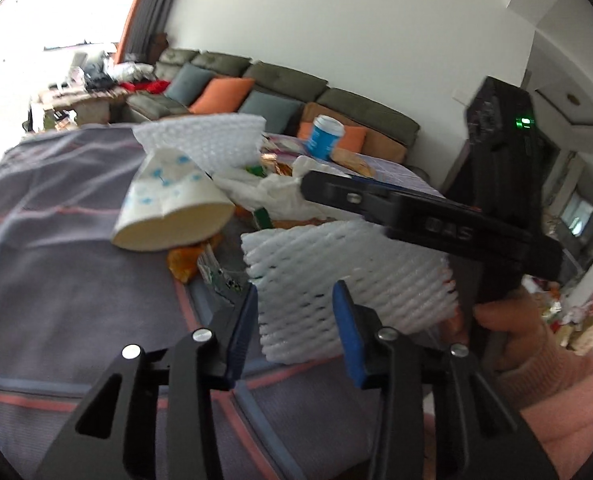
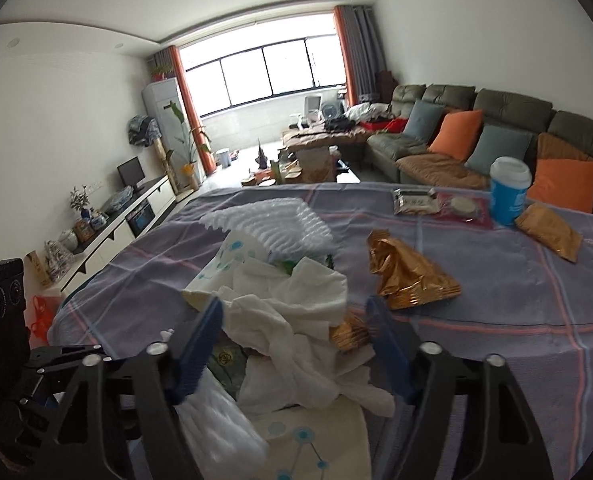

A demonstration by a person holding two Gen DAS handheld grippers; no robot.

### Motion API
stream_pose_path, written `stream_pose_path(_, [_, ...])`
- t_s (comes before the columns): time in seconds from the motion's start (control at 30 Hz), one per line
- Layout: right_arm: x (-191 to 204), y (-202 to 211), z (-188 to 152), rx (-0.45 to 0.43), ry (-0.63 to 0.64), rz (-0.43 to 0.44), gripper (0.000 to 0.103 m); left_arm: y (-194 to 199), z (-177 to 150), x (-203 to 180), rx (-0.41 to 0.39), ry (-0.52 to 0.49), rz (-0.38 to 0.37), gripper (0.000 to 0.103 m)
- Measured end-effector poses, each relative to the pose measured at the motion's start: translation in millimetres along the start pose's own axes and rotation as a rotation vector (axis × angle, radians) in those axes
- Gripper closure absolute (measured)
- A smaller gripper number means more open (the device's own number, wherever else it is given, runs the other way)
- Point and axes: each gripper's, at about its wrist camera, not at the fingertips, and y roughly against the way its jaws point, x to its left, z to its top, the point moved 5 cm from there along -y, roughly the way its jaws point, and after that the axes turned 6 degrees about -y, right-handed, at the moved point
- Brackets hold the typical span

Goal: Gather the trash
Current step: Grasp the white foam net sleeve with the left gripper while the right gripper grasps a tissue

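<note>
A white foam net sleeve (image 1: 348,264) lies on the cloth-covered table (image 1: 76,300). My left gripper (image 1: 296,326) straddles its near corner with blue pads on either side; the foam looks unsqueezed, so the jaws stand open. A crushed paper cup (image 1: 168,200) with blue print and a second foam net (image 1: 208,140) lie behind. My right gripper (image 2: 294,344) is open around a crumpled white tissue heap (image 2: 296,320), with a small gold wrapper scrap (image 2: 348,334) by its right pad. In the left wrist view, its black body (image 1: 436,228) reaches over the pile, held by a hand (image 1: 516,320).
A crumpled gold wrapper (image 2: 408,276), a flat gold packet (image 2: 548,236), a blue cup with a white lid (image 2: 508,192) and a silver packet (image 2: 412,200) lie further out on the table (image 2: 496,340). A sofa (image 2: 496,120) with cushions stands behind.
</note>
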Motion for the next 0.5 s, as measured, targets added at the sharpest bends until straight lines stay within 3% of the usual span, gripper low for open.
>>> stream_pose_path(0.1, [2, -4, 0, 0.014, 0.020, -0.001, 0.061, 0, -4, 4, 0.011, 0.012, -0.037, 0.075])
stream_pose_path(0.17, [2, -4, 1, 0.015, 0.027, 0.005, 0.072, -2, -6, 7, 0.018, 0.016, -0.036, 0.093])
stream_pose_path(0.2, [2, -3, 3, 0.012, 0.031, 0.006, 0.078, -2, -6, 9, 0.020, 0.018, -0.036, 0.097])
stream_pose_path(0.3, [4, 3, 9, -0.001, 0.042, 0.015, 0.094, 4, -5, 13, -0.009, 0.031, -0.038, 0.097])
stream_pose_path(0.5, [4, 14, 25, -0.035, 0.004, 0.081, 0.096, 28, 5, 22, -0.083, 0.048, -0.017, 0.097])
